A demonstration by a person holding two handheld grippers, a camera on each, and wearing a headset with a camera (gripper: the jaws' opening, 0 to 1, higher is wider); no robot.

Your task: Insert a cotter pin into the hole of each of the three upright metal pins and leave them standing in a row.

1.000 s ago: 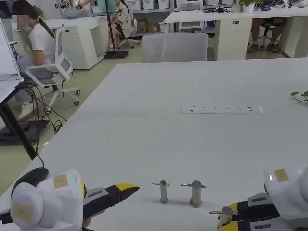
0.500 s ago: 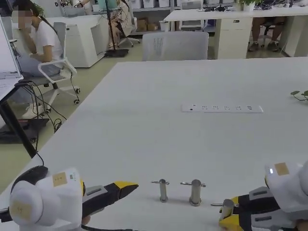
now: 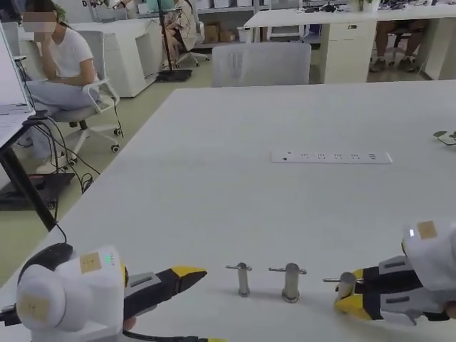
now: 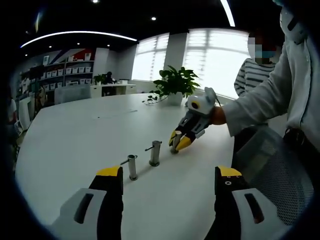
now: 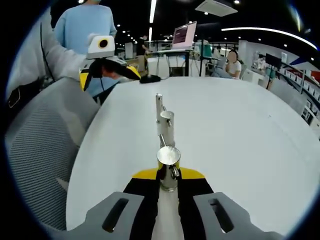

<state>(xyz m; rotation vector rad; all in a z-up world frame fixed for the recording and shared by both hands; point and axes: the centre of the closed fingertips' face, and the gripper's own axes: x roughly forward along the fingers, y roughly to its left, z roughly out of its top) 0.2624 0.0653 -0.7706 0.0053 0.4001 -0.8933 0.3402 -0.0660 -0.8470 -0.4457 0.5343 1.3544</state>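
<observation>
Three upright metal pins stand in a row on the white table (image 3: 214, 178). A cotter pin crosses the top of each. The left pin (image 3: 244, 279) and the middle pin (image 3: 291, 283) stand free. My right gripper (image 3: 350, 293) is shut on the right pin (image 3: 347, 283), which sits between its jaws in the right gripper view (image 5: 169, 167). My left gripper (image 3: 187, 276) is open at the lower left, short of the row. In the left gripper view its jaws stand wide apart, with the left pin (image 4: 132, 166), middle pin (image 4: 155, 153) and the right gripper (image 4: 187, 132) ahead.
A white power strip (image 3: 331, 157) lies farther back on the table. A grey chair (image 3: 261, 65) stands at the far edge. A person (image 3: 60, 64) sits at a desk off to the left, with cables on the floor. A plant leaf (image 3: 445, 135) shows at the right edge.
My right gripper has carried the right pin away from me, into line with the other two. The left gripper has stayed where it was.
</observation>
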